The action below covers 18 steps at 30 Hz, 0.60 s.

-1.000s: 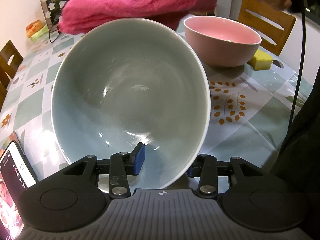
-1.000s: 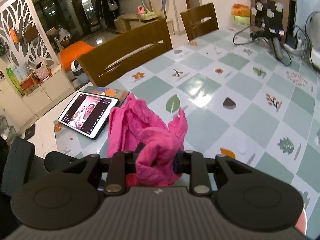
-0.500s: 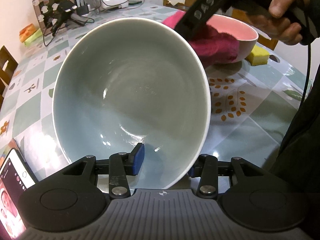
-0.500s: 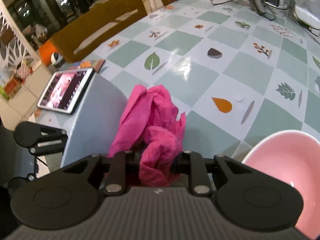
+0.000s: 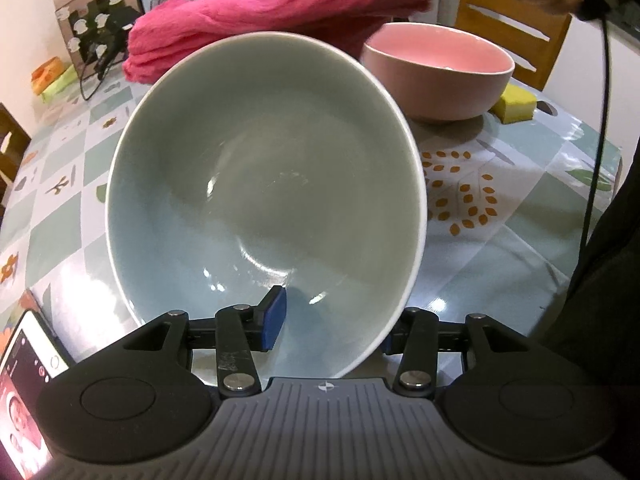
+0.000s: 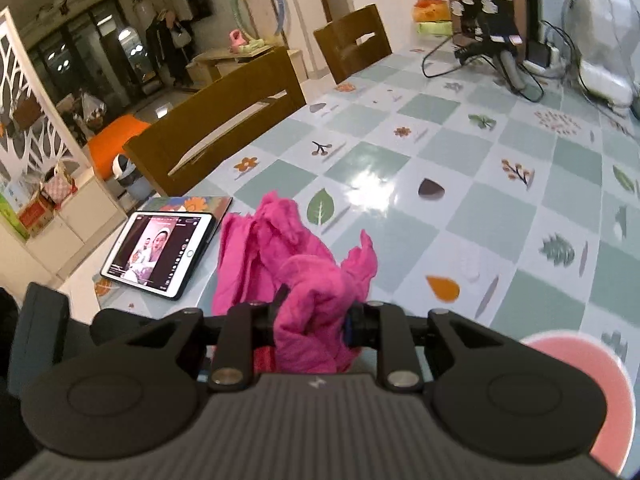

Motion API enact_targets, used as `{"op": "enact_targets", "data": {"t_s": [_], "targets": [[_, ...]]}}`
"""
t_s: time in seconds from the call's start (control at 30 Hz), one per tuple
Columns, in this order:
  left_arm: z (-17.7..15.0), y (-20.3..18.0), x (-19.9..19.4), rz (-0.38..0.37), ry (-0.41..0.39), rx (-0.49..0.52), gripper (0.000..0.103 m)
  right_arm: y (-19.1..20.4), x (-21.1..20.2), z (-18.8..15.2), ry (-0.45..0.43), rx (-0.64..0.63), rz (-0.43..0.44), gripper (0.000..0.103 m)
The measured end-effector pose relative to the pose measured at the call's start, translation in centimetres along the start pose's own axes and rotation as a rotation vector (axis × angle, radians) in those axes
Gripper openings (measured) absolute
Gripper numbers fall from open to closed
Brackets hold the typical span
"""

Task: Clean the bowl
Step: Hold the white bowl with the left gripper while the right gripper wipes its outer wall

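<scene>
My left gripper [image 5: 330,326] is shut on the near rim of a pale blue-grey bowl [image 5: 264,184], one blue pad inside and one outside, holding it tilted toward the camera. The bowl's inside is glossy. My right gripper [image 6: 312,320] is shut on a bunched pink cloth [image 6: 296,264]. In the left wrist view the cloth [image 5: 272,12] hangs in the air just beyond the bowl's far rim, apart from it.
A pink bowl [image 5: 440,72] stands on the checkered tablecloth [image 5: 500,216] at the back right, its rim also in the right wrist view [image 6: 600,384]. A yellow sponge [image 5: 518,104] lies beside it. A tablet [image 6: 160,250] lies at the table's edge. Wooden chairs [image 6: 224,128] surround the table.
My right gripper with the pink cloth dipped toward the pink bowl, then rose back up behind the blue-grey bowl's far rim. The left gripper kept its hold on the bowl.
</scene>
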<state>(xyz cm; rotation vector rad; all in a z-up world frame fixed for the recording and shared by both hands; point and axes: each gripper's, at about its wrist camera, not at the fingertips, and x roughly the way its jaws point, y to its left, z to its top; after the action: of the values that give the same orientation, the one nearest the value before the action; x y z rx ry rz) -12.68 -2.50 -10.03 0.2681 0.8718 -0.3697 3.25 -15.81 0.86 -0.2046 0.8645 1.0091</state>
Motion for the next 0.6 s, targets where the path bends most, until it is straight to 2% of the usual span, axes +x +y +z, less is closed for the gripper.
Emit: {"op": "enact_targets", "data": {"t_s": [0.27,0.6], "targets": [[0.1,-0.4,0.1,0.036,0.004,-0.061,0.048,-0.3,3.6,2.1,0.068,-0.095,0.060,0.025],[1.8,-2.2,-0.1,0.075,0.023,-0.146,0.046,0.3,2.5,1.2,0.069,-0.140,0.079,0.025]]}}
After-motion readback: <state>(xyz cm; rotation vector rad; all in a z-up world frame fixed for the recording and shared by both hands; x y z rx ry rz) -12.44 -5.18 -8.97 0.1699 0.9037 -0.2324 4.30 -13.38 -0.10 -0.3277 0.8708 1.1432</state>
